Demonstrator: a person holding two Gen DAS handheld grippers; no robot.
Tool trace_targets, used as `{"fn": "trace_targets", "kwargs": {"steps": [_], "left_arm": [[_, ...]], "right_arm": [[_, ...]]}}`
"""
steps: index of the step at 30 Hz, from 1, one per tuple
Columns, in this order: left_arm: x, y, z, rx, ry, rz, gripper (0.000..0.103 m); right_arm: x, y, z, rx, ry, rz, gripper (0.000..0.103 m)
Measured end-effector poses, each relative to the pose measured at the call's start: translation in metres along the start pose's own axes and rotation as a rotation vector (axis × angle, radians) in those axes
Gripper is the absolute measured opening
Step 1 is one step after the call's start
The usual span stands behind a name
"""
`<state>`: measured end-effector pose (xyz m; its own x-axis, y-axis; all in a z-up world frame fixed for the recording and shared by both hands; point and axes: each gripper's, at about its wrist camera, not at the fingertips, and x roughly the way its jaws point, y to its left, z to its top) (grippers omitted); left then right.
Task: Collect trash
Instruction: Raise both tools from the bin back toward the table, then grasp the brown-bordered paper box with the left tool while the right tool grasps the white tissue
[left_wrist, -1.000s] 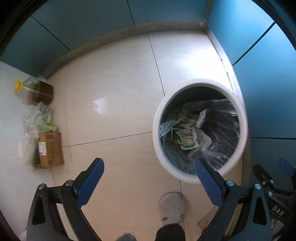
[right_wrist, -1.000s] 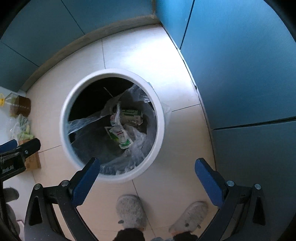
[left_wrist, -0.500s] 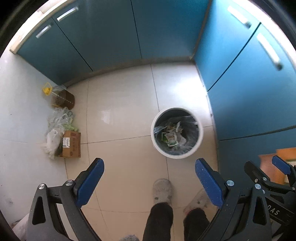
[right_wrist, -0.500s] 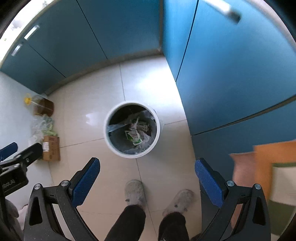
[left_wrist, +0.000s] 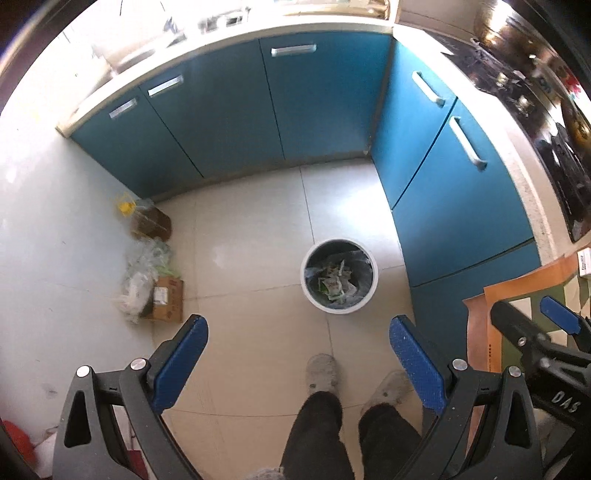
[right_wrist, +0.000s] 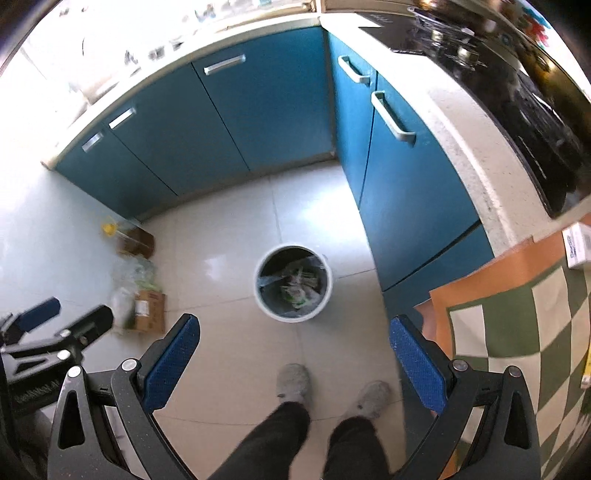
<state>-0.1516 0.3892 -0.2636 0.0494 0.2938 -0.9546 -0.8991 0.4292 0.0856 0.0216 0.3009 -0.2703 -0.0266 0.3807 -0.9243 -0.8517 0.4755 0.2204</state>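
A white round trash bin with a dark liner stands on the tiled floor far below both grippers. Crumpled white and green wrappers lie inside it. My left gripper is open and empty, held high above the floor. My right gripper is also open with nothing between its blue pads. The right gripper shows at the right edge of the left wrist view, and the left gripper at the left edge of the right wrist view.
Blue cabinets wrap the back and right. An oil bottle, plastic bags and a cardboard box sit by the left wall. A table with orange and green checked cloth is at right. The person's slippered feet stand below.
Both grippers have risen well away from the bin, which now looks small. Counter tops and the checked table have come into view. Both stay open.
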Motion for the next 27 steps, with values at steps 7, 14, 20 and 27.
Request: {"fn": "trace_targets", "kwargs": {"steps": [7, 14, 20, 27], "left_arm": [[-0.054, -0.093, 0.029, 0.137, -0.096, -0.061, 0.100], [-0.062, -0.273, 0.020, 0.337, 0.020, -0.245, 0.100], [-0.042, -0.447, -0.027, 0.500, 0.245, -0.406, 0.100], [-0.011, -0.559, -0.051, 0.531, 0.386, -0.415, 0.099]], "right_arm": [[-0.071, -0.117, -0.009, 0.290, -0.109, -0.026, 0.103], [-0.140, -0.333, -0.083, 0.736, -0.180, -0.254, 0.103], [-0.179, -0.471, -0.164, 0.996, -0.214, -0.366, 0.103], [-0.181, -0.542, -0.218, 1.113, -0.239, -0.348, 0.096]]}}
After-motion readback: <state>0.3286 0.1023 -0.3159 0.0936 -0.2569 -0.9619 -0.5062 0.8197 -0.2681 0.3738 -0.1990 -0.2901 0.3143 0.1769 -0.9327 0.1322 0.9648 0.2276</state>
